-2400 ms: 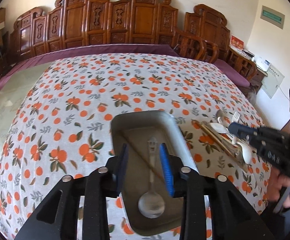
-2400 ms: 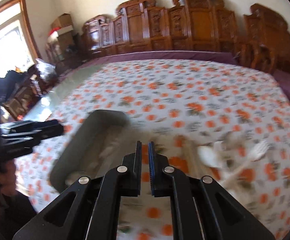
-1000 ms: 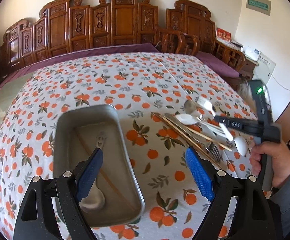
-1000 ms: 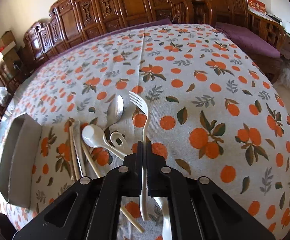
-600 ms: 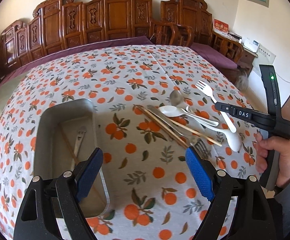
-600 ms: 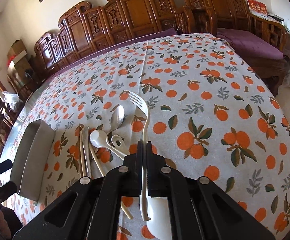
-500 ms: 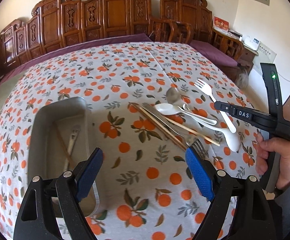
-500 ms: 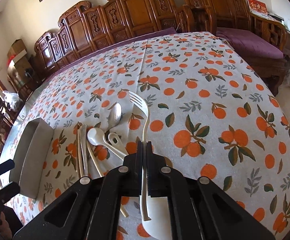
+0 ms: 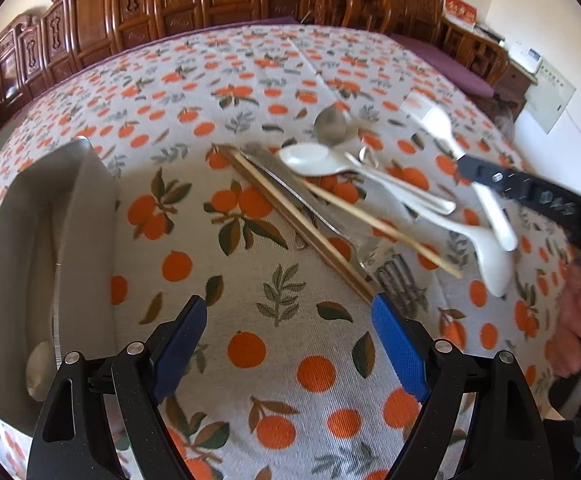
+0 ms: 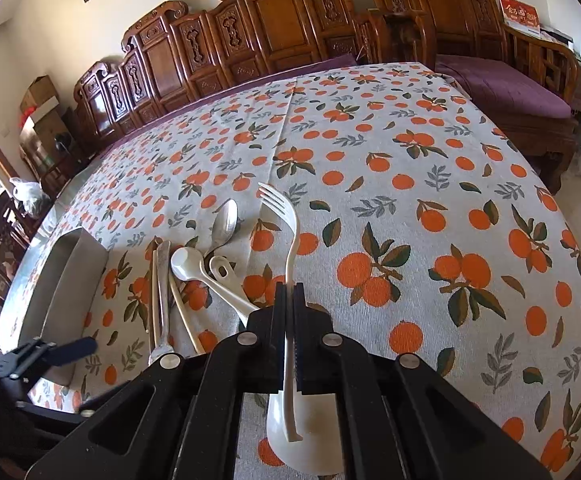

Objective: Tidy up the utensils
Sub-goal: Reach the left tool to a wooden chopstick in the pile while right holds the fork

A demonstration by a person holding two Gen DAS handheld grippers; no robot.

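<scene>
While the left wrist view looks down at the bench point(image 9: 250, 60), draped in an orange-print cloth, the left tool point(image 9: 288, 330) hangs with its blue pads spread wide and nothing between them. A metal tray point(image 9: 86, 216) sits to its left; ahead lies a tangle of chopsticks point(image 9: 290, 224), a metal fork point(image 9: 394, 276) and white spoons point(image 9: 318, 158). Closing here could catch several pieces at once, since they cross one another.

From the right wrist view, the right tool point(image 10: 289, 292) is pinched tight on a white plastic fork point(image 10: 290, 232), tines pointing away. Its thin handle could swivel in that narrow grip. Only this view shows the grip itself; only the left view shows inside the tray.
</scene>
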